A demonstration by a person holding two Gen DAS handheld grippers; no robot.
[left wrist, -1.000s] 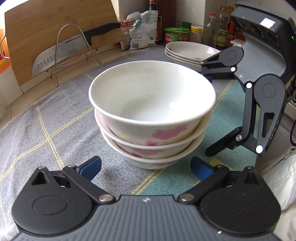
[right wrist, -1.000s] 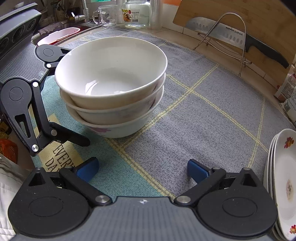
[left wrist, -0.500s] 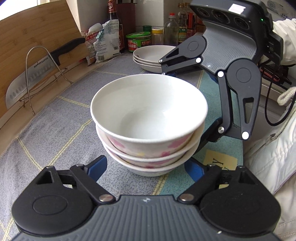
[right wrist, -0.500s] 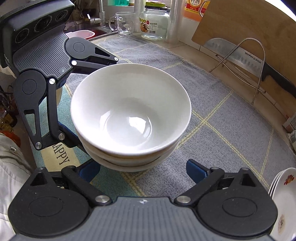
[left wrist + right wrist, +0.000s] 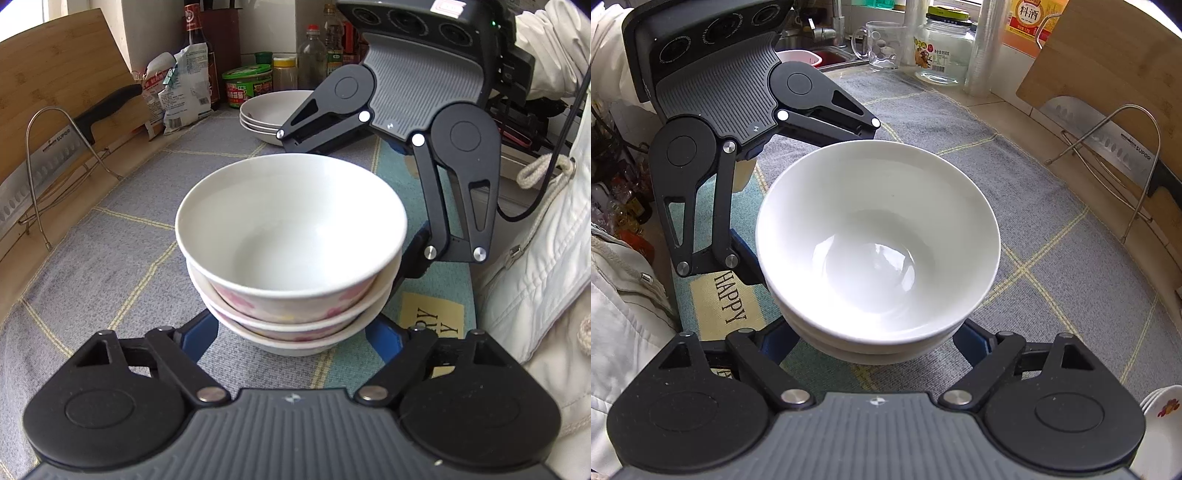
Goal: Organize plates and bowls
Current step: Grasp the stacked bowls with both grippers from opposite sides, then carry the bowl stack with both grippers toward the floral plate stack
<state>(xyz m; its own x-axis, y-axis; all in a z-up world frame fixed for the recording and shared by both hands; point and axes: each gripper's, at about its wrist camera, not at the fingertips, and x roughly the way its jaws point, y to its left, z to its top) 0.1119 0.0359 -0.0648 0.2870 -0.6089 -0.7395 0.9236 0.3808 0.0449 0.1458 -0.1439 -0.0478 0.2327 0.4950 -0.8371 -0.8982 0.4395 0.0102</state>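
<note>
Three nested bowls (image 5: 291, 258), top empty | left gripper (image 5: 291, 341) closing around stack | right gripper (image 5: 875, 345) spread astride

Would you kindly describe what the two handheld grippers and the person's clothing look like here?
Both the left gripper and the right gripper have ribbed grey bodies, black linkage arms with silver pivot pins, and blue finger pads. A black cable trails from the right one. The person wears a cream-white jacket with a rope drawstring.
</note>
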